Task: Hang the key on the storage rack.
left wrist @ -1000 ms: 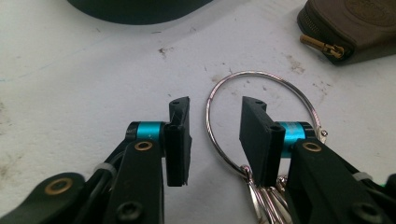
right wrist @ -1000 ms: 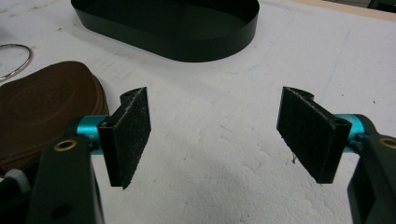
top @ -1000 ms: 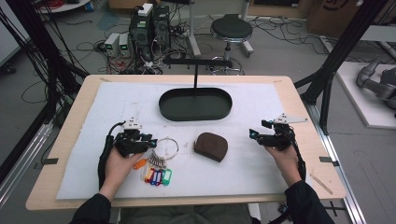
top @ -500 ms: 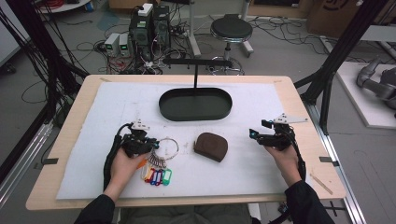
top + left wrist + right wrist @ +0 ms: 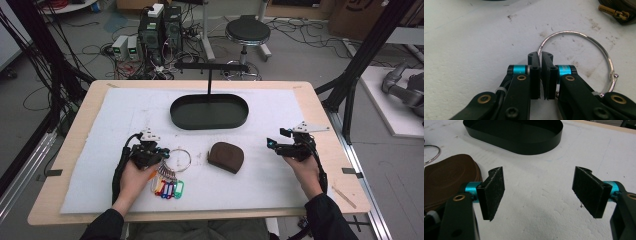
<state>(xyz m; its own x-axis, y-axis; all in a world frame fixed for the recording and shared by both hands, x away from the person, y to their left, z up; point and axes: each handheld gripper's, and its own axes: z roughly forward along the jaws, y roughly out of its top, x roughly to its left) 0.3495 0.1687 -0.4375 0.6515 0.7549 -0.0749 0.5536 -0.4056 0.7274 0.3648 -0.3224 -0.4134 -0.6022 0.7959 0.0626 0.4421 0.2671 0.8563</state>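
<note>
You're working in a lab or test room. Behind the wooden table (image 5: 320,107) with its white mat (image 5: 280,120), computer towers (image 5: 161,25) stand on the bare floor among loose cables (image 5: 100,50). A round stool (image 5: 247,32) sits beside them, black frame posts (image 5: 367,55) flank the table, and a grey robot arm (image 5: 402,90) lies to its right.

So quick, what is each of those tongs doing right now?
Left tongs: have just been closing, now shut on the metal key ring.
Right tongs: open, holding nothing.
</note>
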